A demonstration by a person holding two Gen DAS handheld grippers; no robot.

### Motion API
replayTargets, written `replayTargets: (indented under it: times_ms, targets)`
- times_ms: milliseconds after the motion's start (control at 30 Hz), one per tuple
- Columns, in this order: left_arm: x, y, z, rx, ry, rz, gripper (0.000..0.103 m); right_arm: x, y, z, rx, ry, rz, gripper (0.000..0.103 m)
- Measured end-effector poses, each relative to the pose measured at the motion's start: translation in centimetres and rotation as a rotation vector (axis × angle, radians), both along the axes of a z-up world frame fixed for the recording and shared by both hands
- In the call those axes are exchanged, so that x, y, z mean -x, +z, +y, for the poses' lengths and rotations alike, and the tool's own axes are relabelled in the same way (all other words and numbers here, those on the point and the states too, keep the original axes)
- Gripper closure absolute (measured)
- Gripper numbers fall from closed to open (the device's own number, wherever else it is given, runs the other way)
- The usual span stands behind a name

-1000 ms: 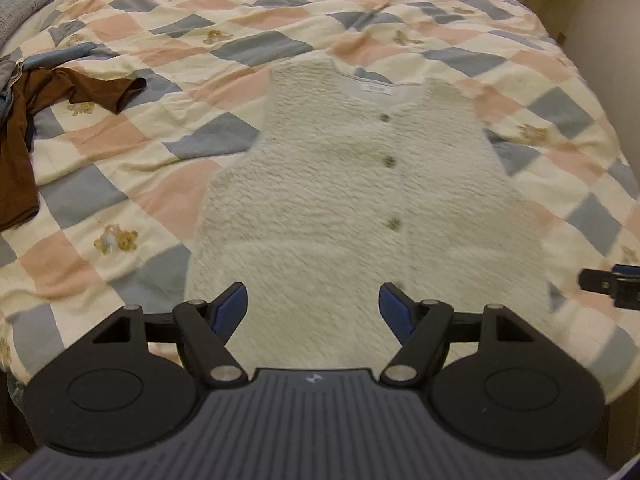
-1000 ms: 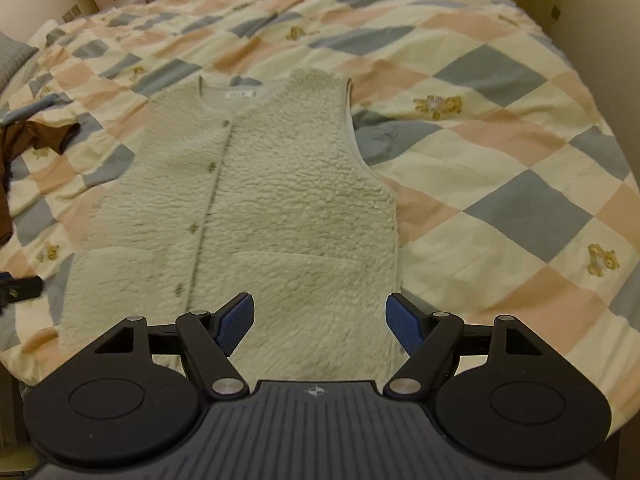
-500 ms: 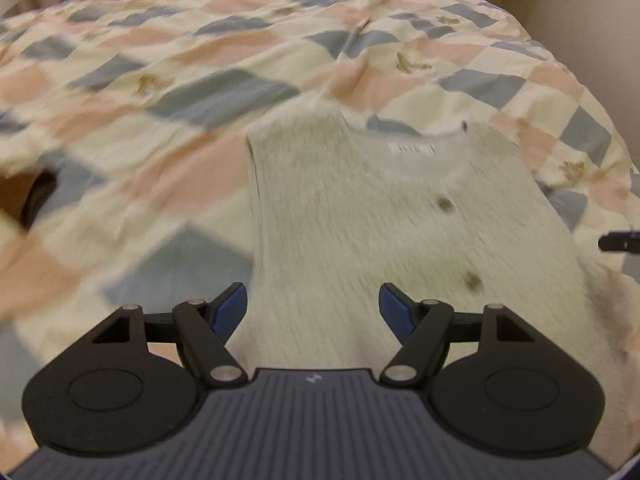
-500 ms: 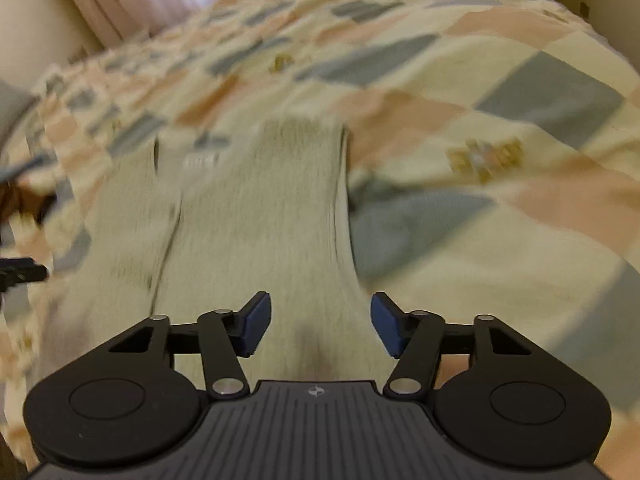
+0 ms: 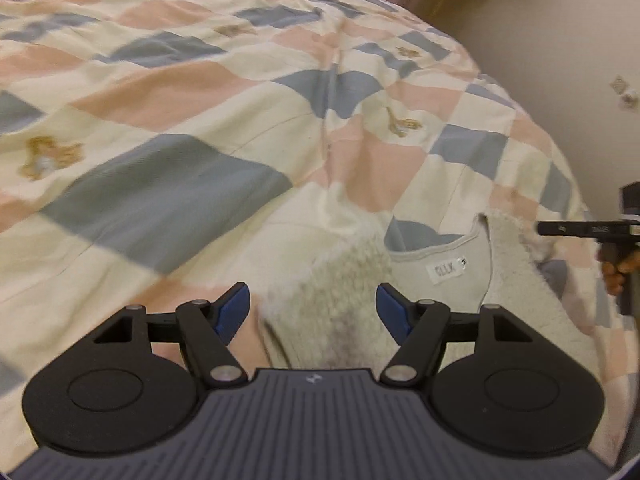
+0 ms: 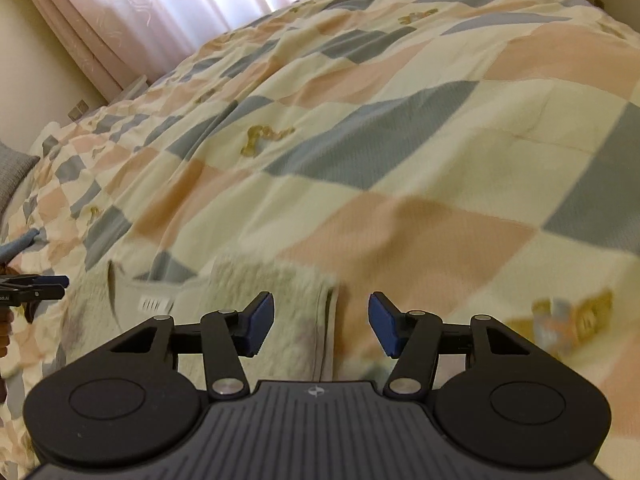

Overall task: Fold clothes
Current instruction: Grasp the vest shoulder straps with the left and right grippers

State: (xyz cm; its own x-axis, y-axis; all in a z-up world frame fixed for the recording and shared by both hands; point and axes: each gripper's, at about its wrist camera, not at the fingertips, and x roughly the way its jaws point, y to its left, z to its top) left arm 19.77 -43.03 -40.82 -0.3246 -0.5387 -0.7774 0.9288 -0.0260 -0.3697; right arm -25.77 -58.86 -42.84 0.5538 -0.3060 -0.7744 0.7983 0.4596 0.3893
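Note:
A cream fleece vest (image 5: 340, 280) lies flat on the checkered quilt (image 5: 168, 184), its collar end with the white label (image 5: 446, 270) toward me. My left gripper (image 5: 313, 308) hangs low over one shoulder strap; the strap sits between its blue pads (image 5: 234, 306), untouched, and the jaws are closing a little. In the right wrist view the other shoulder strap (image 6: 280, 292) lies under my right gripper (image 6: 321, 320), its outer edge between the parted pads (image 6: 260, 316). Each gripper shows at the edge of the other's view: the right gripper (image 5: 580, 228) and the left gripper (image 6: 36, 284).
The quilt (image 6: 400, 140) covers the whole bed and runs on past the collar. A pink curtain (image 6: 180, 4) hangs behind the bed, a grey pillow (image 6: 12, 168) and a blue garment (image 6: 16, 244) lie at the left, and a wall (image 5: 560, 40) stands at the right.
Both grippers have travelled from the vest's hem up to its shoulders and dropped closer to the bed. The right jaws have narrowed. The vest has not moved.

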Motion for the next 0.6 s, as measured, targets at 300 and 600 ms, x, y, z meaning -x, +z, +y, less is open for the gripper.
replayTargets:
  times_ms: [300,600]
  targets:
    - [-1.1,-3.3,-2.4,-0.039,-0.134,0.169,0.042,-1.7,-3.2,-3.2,-0.117,0.052,-0.018,0.046]
    - [0.5,0.1,0.5,0.04,-0.178,0.115,0.088,-1.5,-0.4,-0.9,-0.012,0.088,-0.068,0.093]
